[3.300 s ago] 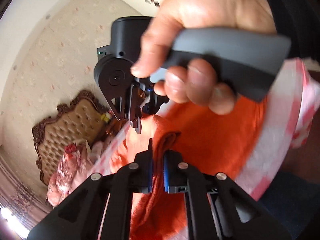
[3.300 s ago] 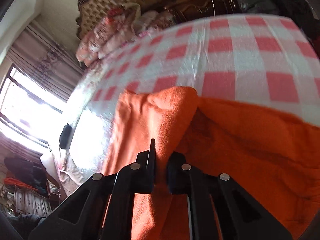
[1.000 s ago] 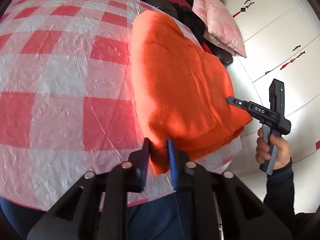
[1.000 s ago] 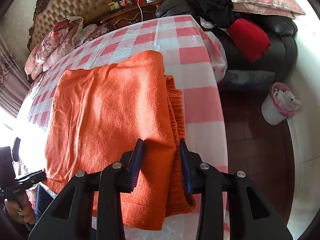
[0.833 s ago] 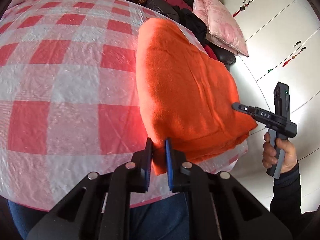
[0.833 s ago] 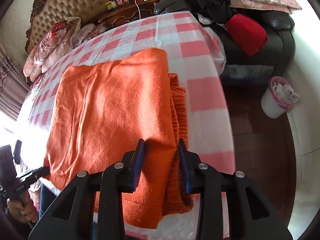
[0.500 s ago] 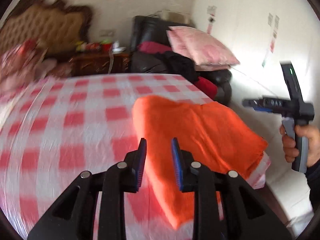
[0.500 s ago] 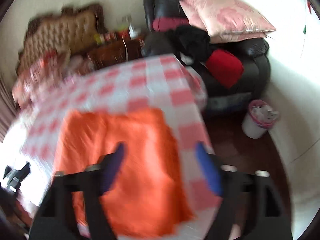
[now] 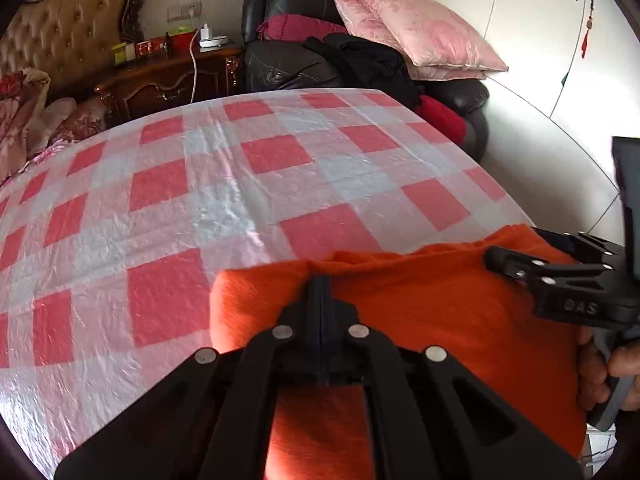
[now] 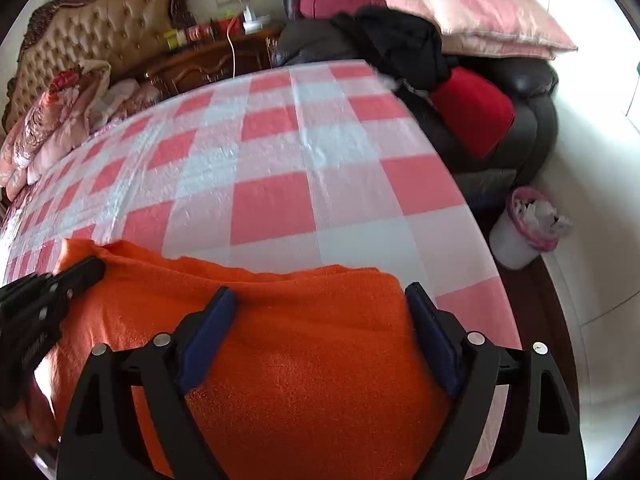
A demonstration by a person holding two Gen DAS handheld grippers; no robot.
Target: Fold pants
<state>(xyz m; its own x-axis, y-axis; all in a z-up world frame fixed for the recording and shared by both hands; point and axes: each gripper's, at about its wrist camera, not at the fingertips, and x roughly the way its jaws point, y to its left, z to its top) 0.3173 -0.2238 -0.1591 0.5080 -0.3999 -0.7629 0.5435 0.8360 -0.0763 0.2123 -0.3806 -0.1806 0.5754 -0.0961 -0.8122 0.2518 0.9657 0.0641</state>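
Left wrist view is showing the folded orange pants (image 9: 420, 320) lying at the near edge of the red-and-white checked tablecloth (image 9: 240, 184), which is covering the table under a clear plastic sheet. Beyond the table: a carved wooden nightstand (image 9: 168, 80) with small items and a white cable on top, a tufted headboard (image 9: 60, 36) to its left, and a black leather sofa (image 9: 288, 64) carrying pink pillows (image 9: 416, 32), dark clothing and a red cushion (image 9: 440, 120). Nothing is standing between the grippers and the pants.

Right wrist view is adding a white waste bin with a pink liner (image 10: 524, 228) on the floor beside the sofa.

Left gripper (image 9: 321, 284): jaws have just been closing and are now pressed together over the far folded edge of the pants. Whether any cloth is pinched between the tips is not clear from this angle; they appear to be resting on top of it.

Right gripper (image 10: 320, 308): jaws have just been opening and are now spread wide, hovering over the right end of the pants with cloth under the gap; the blue pads (image 10: 208, 332) are gripping nothing. A hand (image 9: 612, 376) is holding its handle at the right edge of the left wrist view.
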